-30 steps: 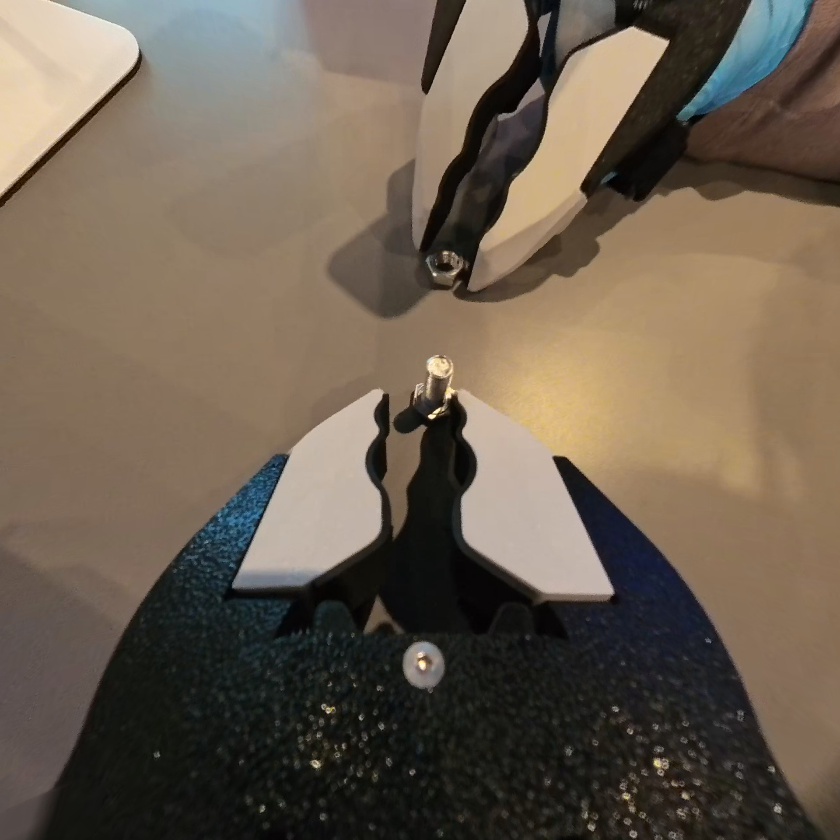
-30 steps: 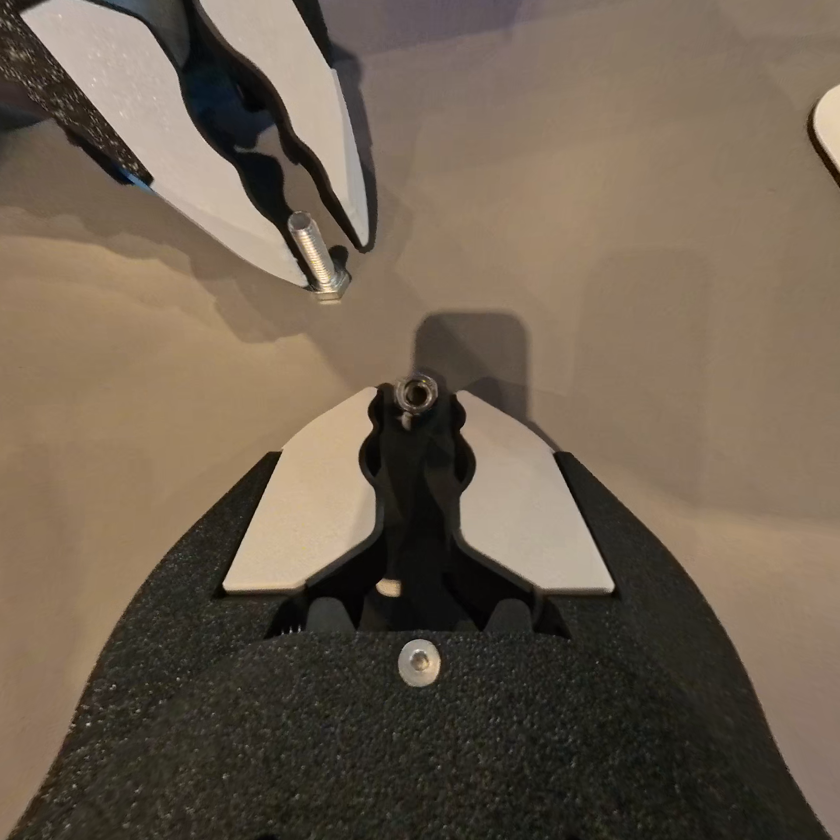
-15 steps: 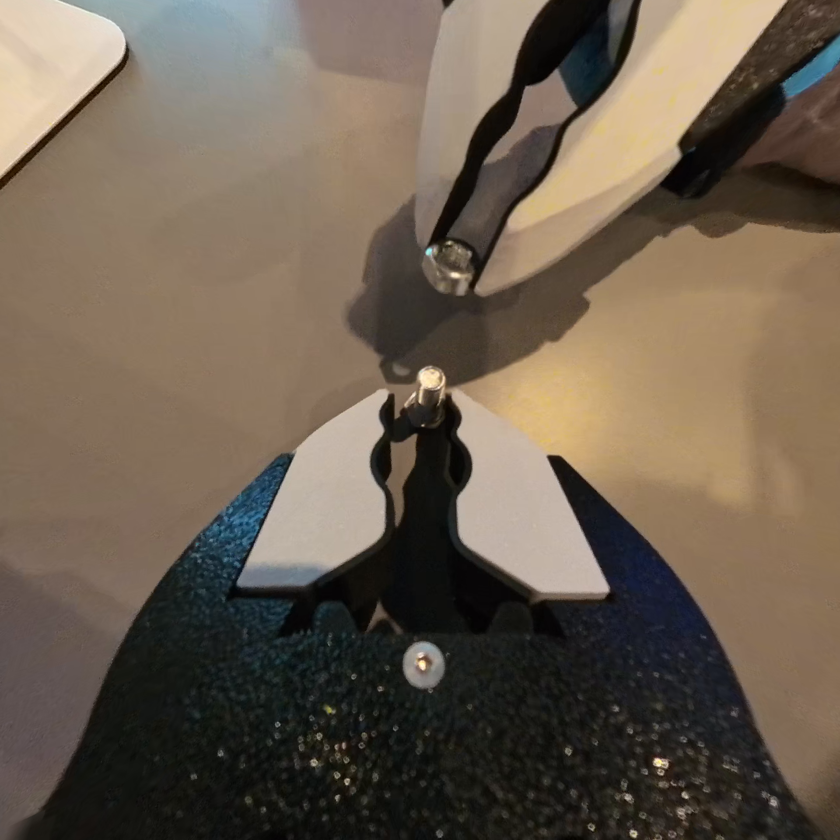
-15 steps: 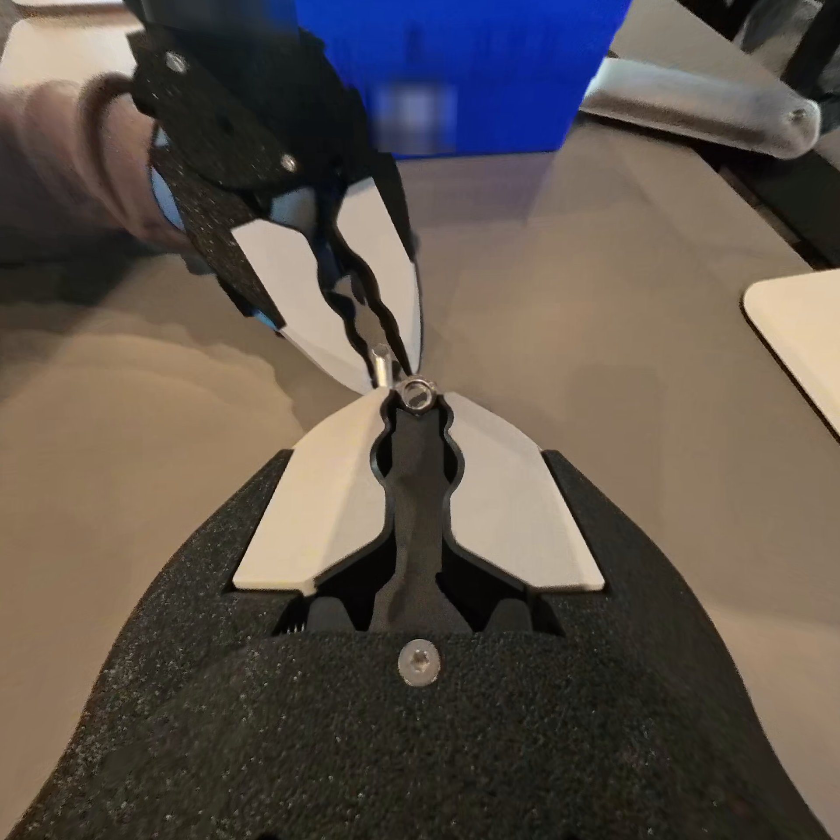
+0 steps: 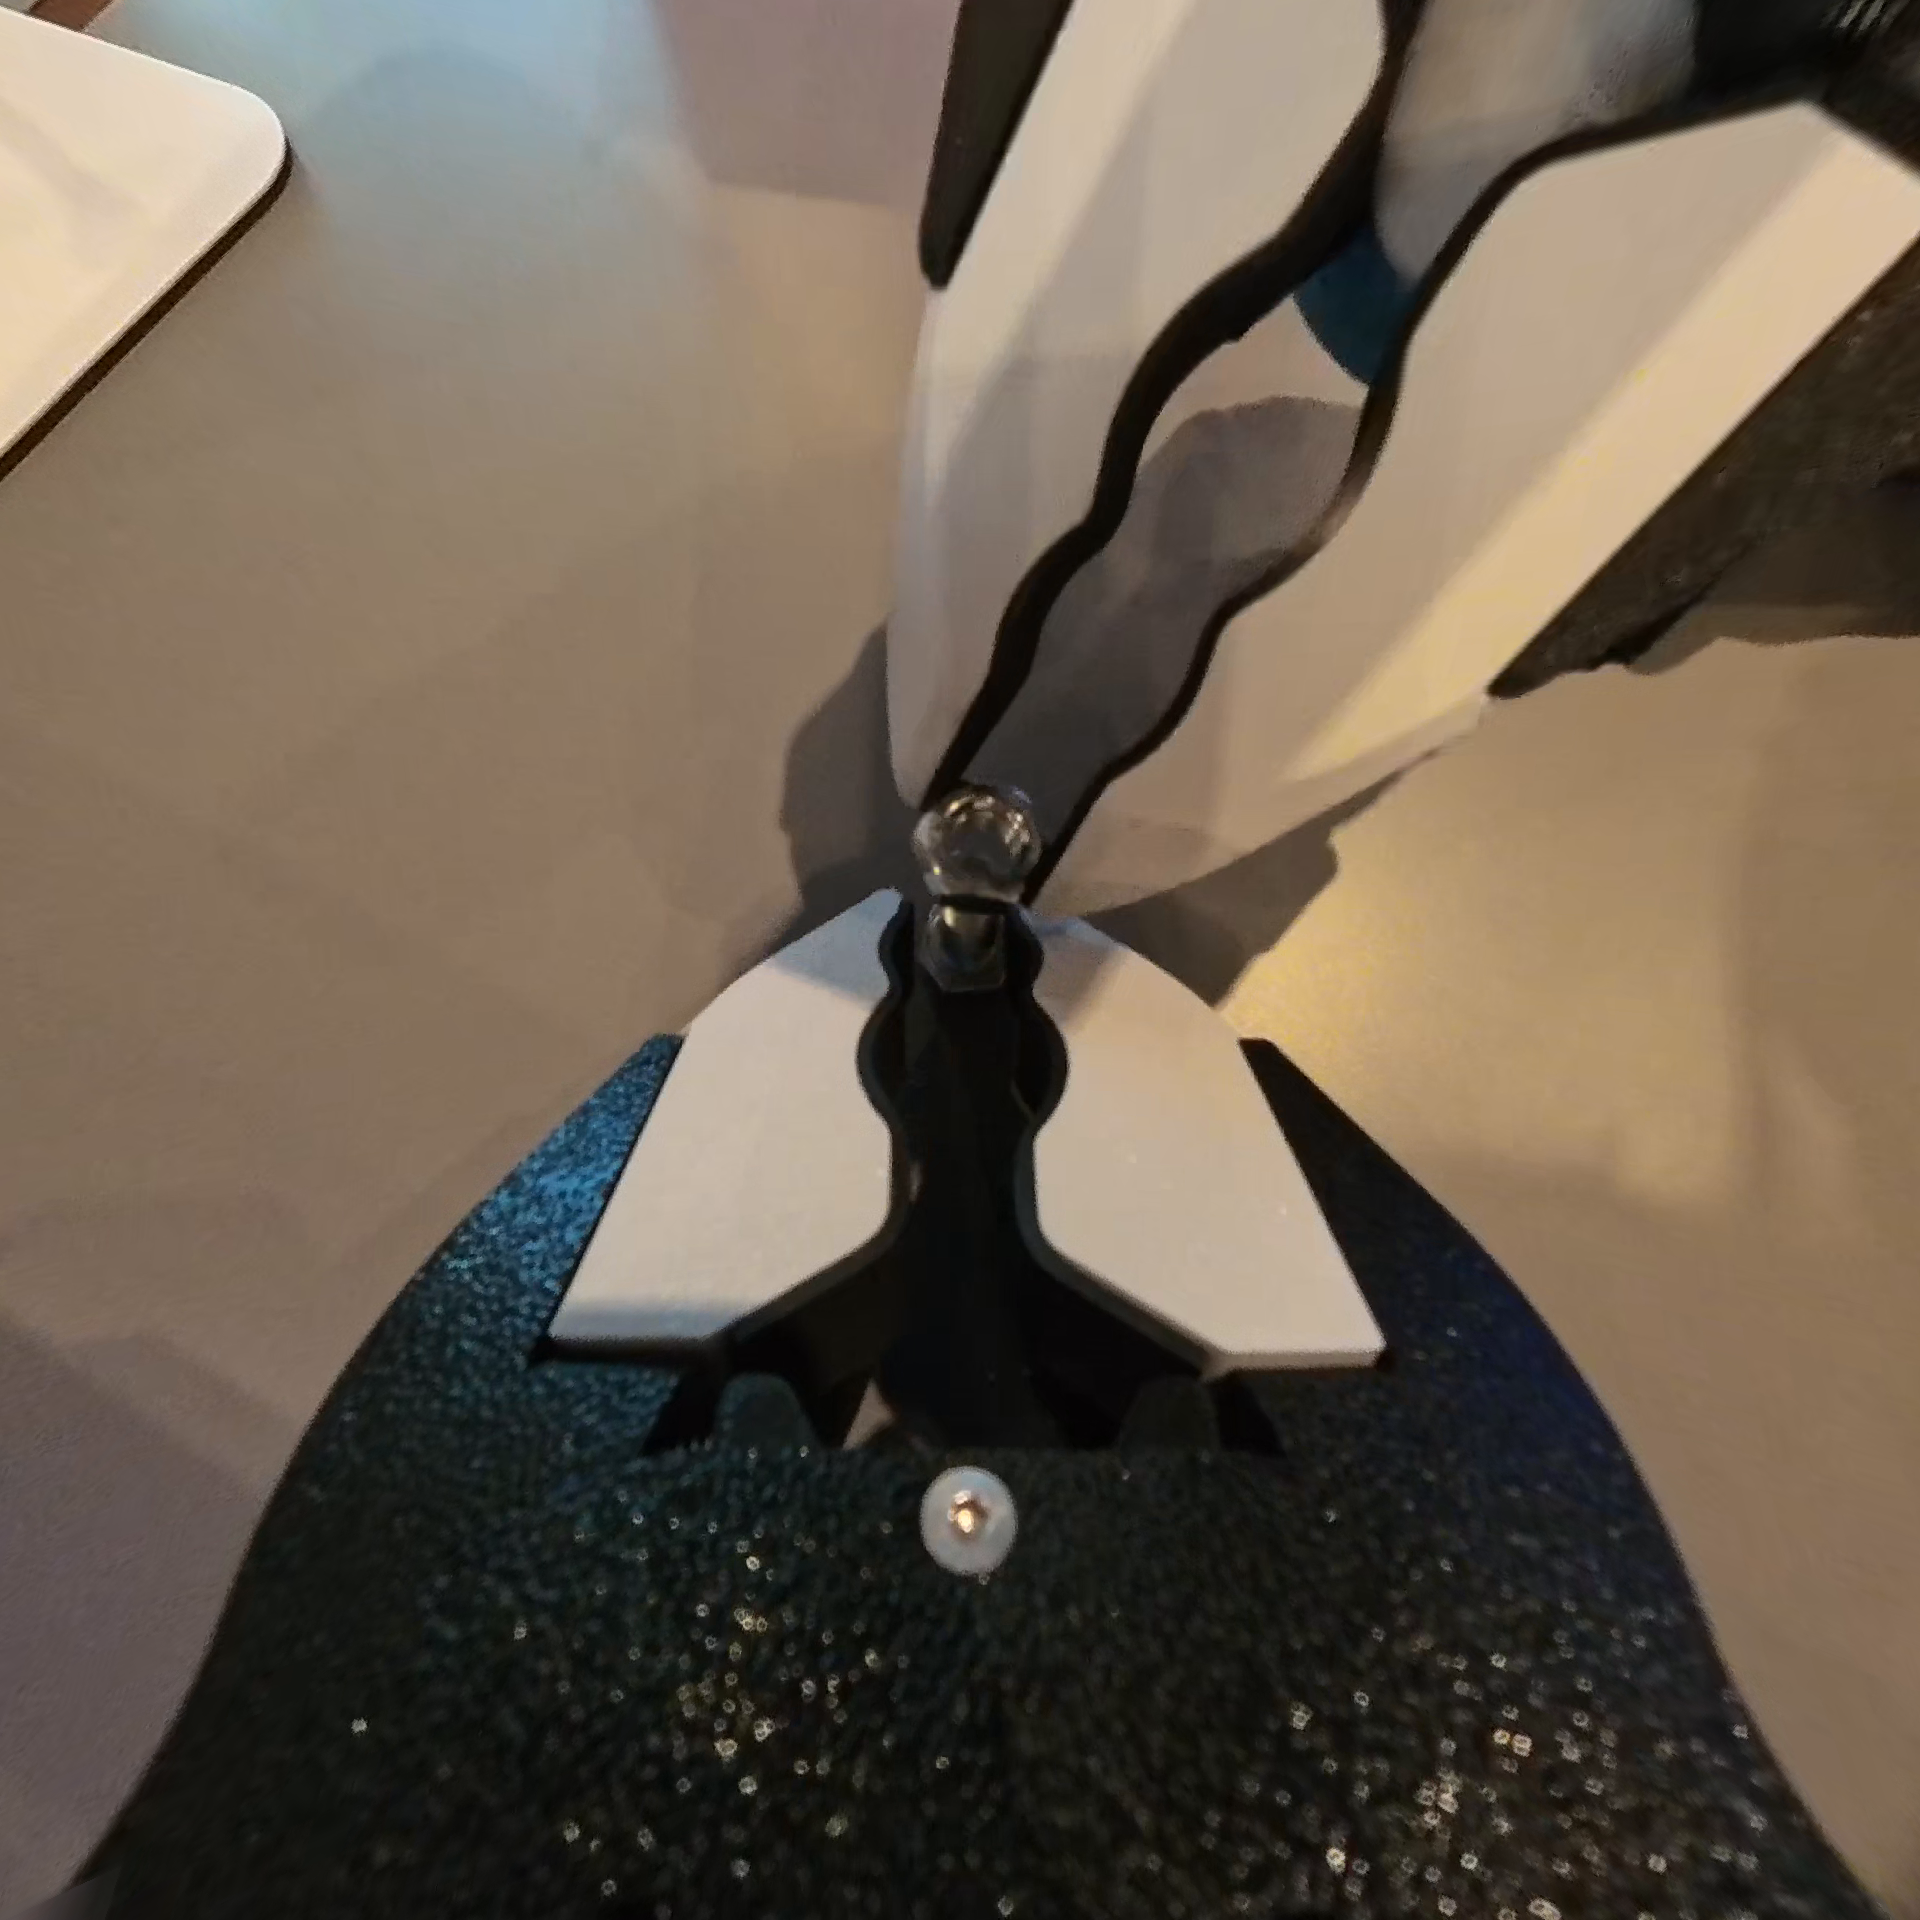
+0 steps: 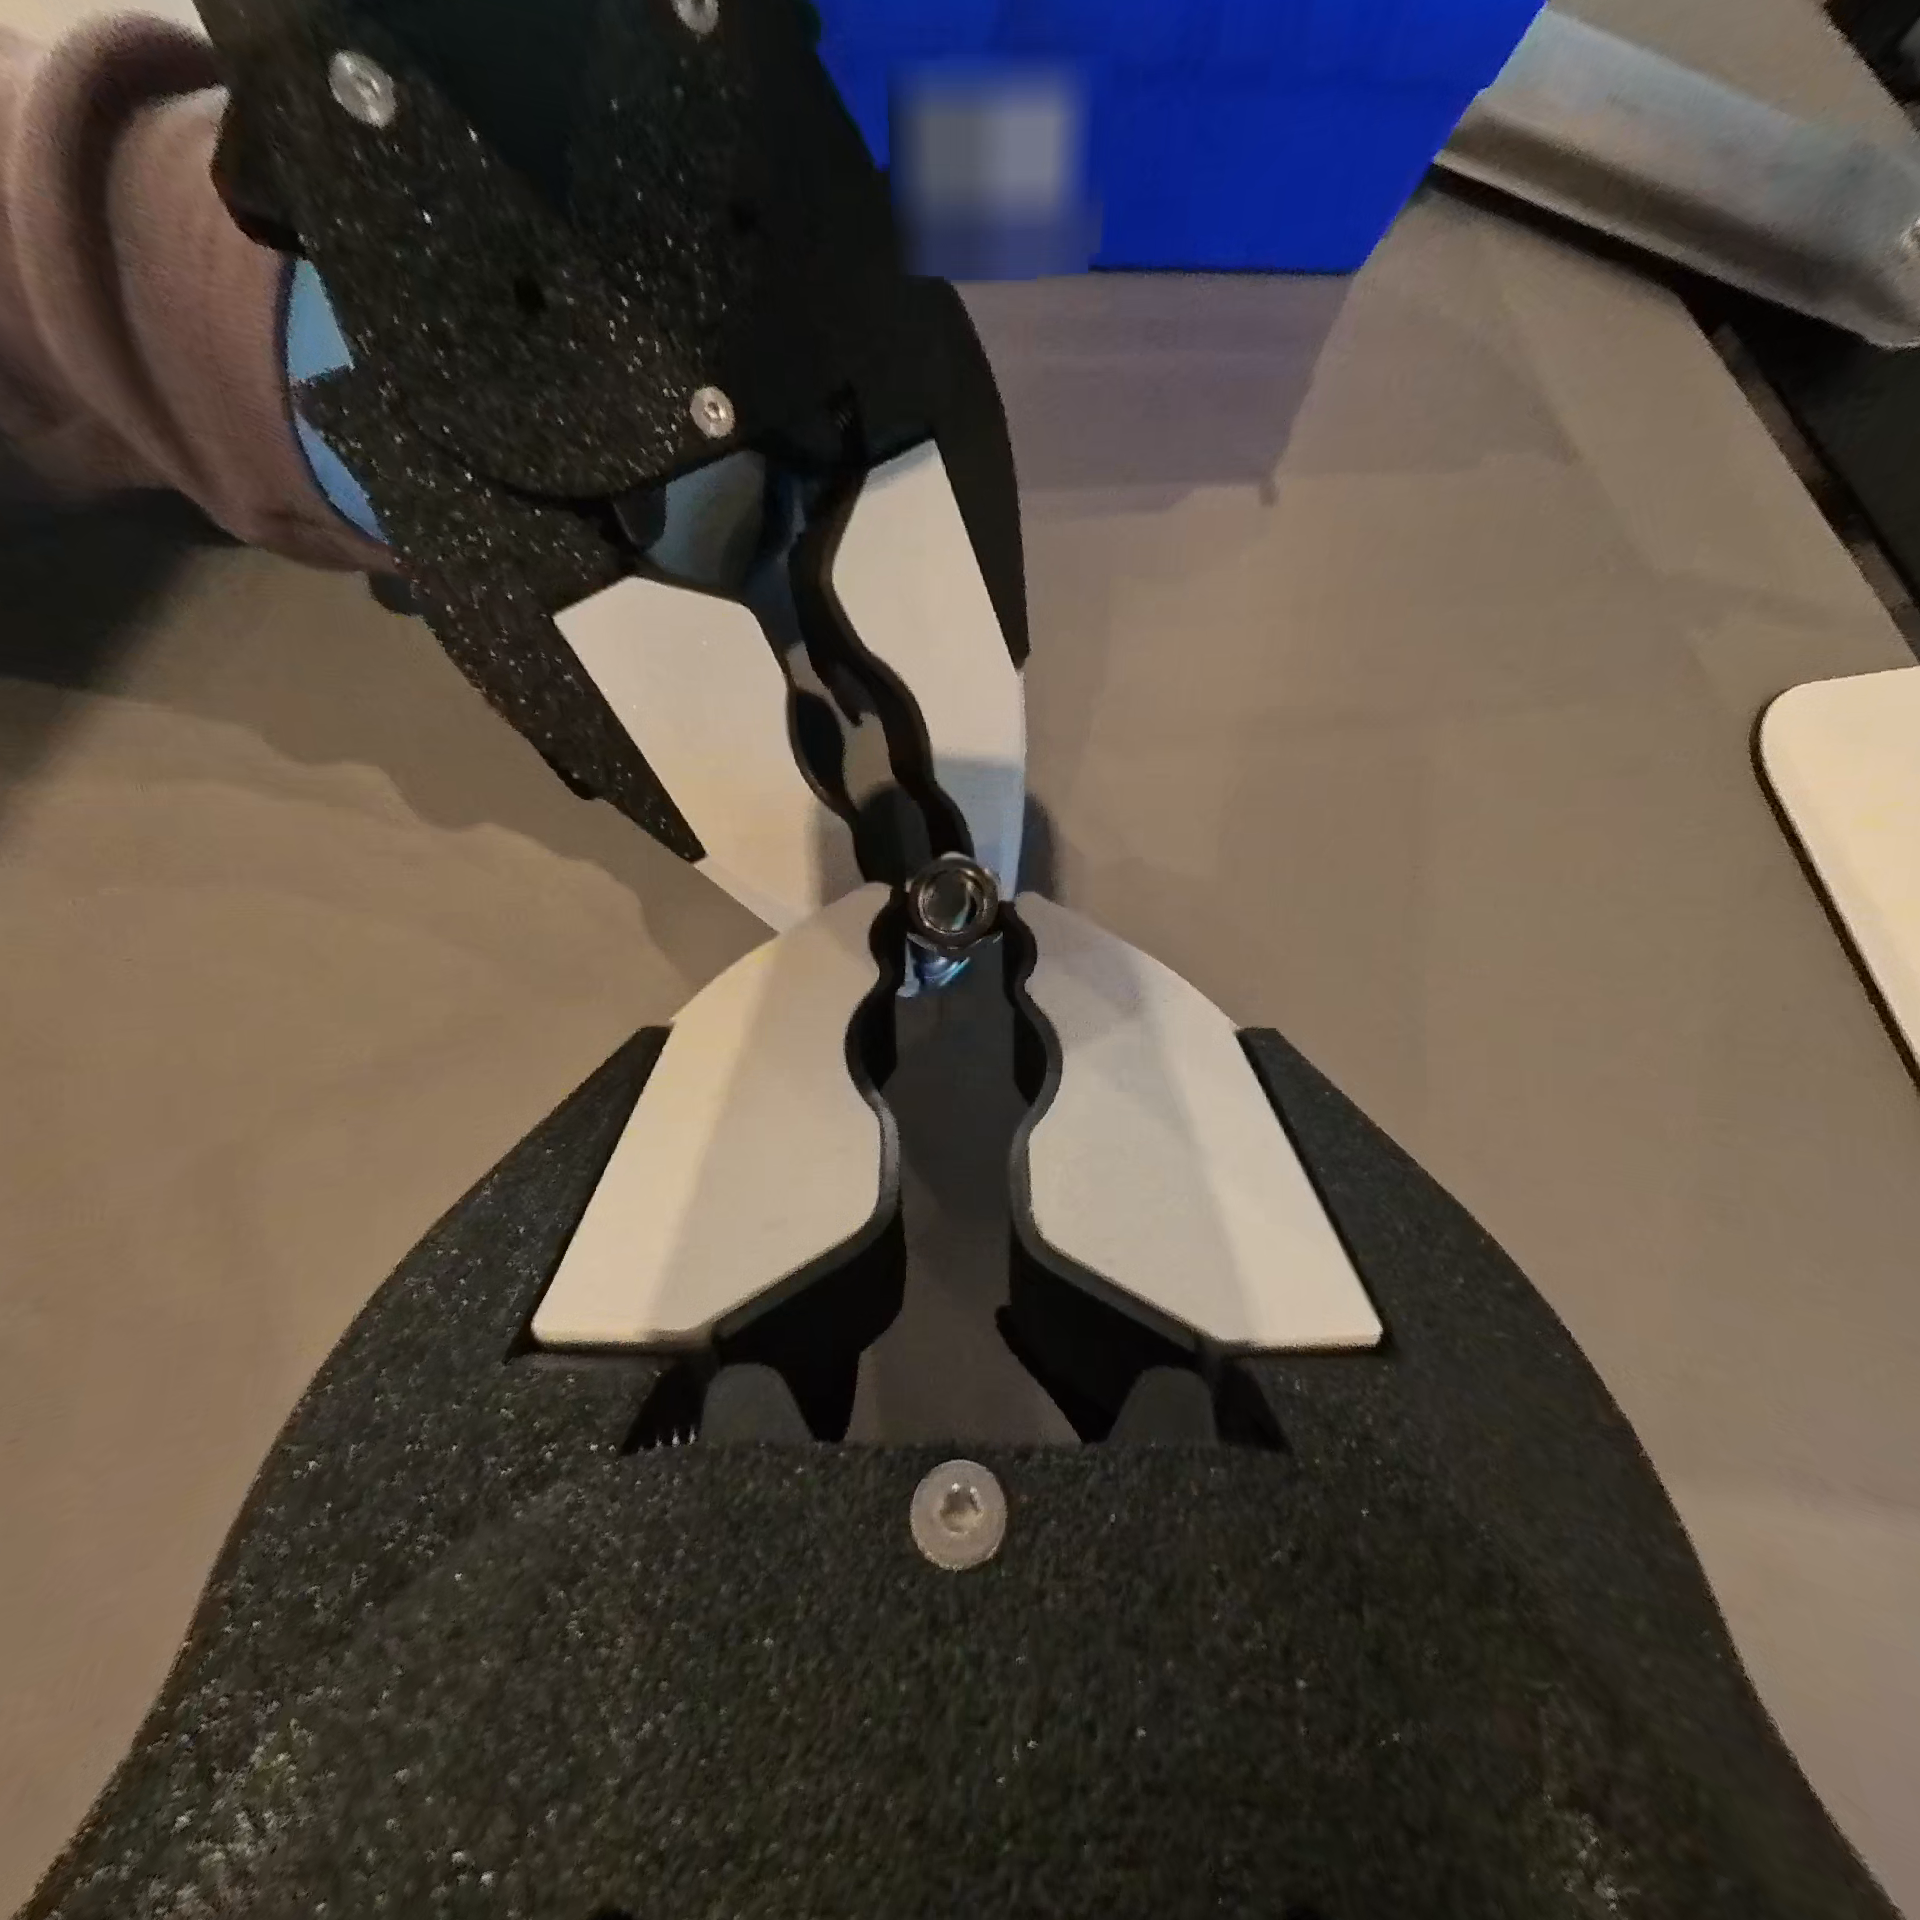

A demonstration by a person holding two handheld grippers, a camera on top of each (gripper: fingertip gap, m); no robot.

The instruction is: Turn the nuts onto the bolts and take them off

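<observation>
My left gripper is shut on the head end of a silver bolt, whose shaft points forward. My right gripper is shut on a hex nut. The two grippers meet tip to tip above the table. In the left wrist view the right gripper comes in from the upper right and the nut sits at the bolt's tip. In the right wrist view the left gripper reaches in from the upper left, and the nut hides the bolt. Whether the threads have caught cannot be seen.
The grey-brown table lies under both grippers. A white board lies at its edge, also seen in the right wrist view. A blue bin and a metal bar stand at the back. A person's sleeve is behind the left gripper.
The two grippers have closed the gap between them. The nut has gone from well apart from the bolt to sitting at its tip. The right gripper has tilted up from looking down at the table.
</observation>
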